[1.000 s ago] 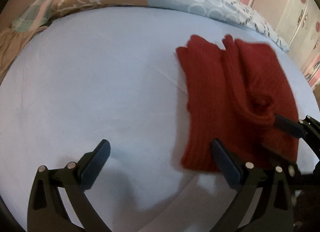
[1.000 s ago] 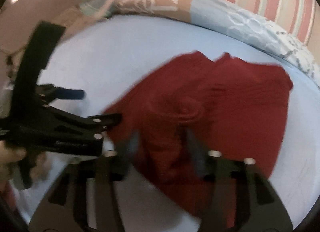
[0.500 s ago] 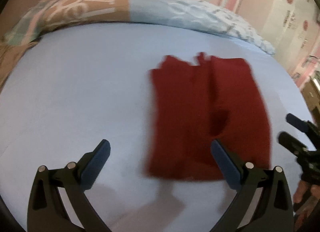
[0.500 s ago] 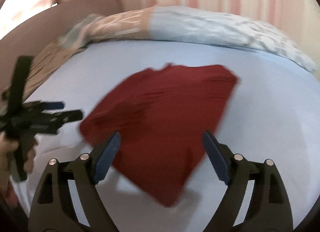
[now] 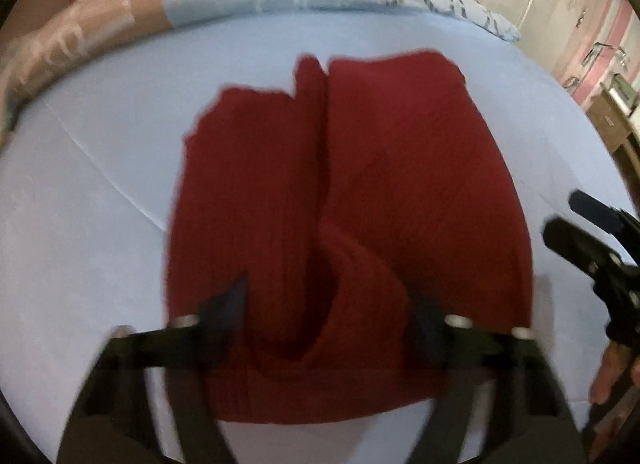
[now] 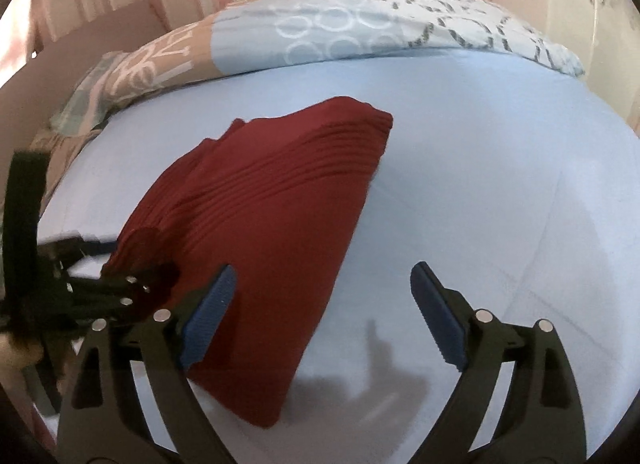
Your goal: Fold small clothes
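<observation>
Red sweater [image 5: 352, 224] folded on our blue bed sheet [image 5: 80, 224], both tongs beside it.

Our left tongs [image 5: 332, 304] hover over the sweater's near edge with their fingers apart; the view is blurred, so we cannot tell if they touch the knit. Our right tongs [image 6: 320, 308] stand wide and hold nothing, the left finger [image 6: 208, 320] over the sweater's side, the right one over bare sheet. A patterned quilt [image 6: 320, 36] lies bunched along the far side of the bed.
</observation>
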Motion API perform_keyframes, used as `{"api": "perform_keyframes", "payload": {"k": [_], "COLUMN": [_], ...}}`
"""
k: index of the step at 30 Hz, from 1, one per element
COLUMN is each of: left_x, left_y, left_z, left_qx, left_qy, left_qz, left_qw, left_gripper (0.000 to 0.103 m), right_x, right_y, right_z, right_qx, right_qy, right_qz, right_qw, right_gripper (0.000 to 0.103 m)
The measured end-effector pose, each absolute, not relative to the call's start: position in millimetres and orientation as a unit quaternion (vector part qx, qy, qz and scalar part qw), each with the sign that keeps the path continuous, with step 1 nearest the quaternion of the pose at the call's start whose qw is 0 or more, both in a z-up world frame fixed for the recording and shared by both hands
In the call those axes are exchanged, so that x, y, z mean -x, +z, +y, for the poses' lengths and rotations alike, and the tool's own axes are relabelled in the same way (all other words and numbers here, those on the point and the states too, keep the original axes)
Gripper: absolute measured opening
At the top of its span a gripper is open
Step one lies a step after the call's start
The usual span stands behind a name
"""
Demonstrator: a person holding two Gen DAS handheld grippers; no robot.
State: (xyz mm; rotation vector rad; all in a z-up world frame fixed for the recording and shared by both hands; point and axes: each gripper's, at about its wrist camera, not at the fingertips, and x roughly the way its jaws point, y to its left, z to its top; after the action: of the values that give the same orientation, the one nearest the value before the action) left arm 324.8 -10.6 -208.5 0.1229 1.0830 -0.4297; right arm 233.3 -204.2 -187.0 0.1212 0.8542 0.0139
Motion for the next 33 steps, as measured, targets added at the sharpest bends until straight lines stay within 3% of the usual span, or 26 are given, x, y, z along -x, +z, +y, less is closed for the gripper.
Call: {"api": "perform_keyframes", "payload": {"k": [3, 5, 8, 17, 25, 33], "left_x": [-321.3, -319.8, -314.2, -283.5, -311.9, -314.7], "left_y": [-210.8, -208.0, -200.0, -155.1, -207.8, -212.0], "left_z": [-11.0, -10.0, -10.4, -0.7, 57.6, 57.5], "left_qx": [-0.074, -0.069, -0.084, -0.119, -0.061, -0.059], "left_qy": [-0.207, -0.221, -0.226, -0.186, -0.156, -0.166], "left_qz": [0.504, 0.501, 0.481, 0.385, 0.486, 0.493], "left_qw": [0.835, 0.834, 0.843, 0.896, 0.858, 0.852], "left_gripper": [0.058, 0.036, 0.022, 0.019, 0.022, 0.032], "right_x": [-236.2, -237.4, -236.9, -233.0, -232.8, -238.8], "right_y": [-190.0, -192.1, -194.4, -195.1, -195.8, -192.3], "right_z": [-201.4, -202.7, -202.3, -193.2, -176.2, -173.1], "right_qx": [-0.054, -0.051, -0.050, -0.023, -0.042, -0.087], "right_qy": [0.004, 0.002, 0.003, 0.012, 0.036, 0.030], "right_qz": [0.415, 0.416, 0.417, 0.403, 0.416, 0.446], "right_qw": [0.908, 0.908, 0.907, 0.915, 0.907, 0.890], "right_gripper": [0.090, 0.090, 0.090, 0.091, 0.092, 0.092]}}
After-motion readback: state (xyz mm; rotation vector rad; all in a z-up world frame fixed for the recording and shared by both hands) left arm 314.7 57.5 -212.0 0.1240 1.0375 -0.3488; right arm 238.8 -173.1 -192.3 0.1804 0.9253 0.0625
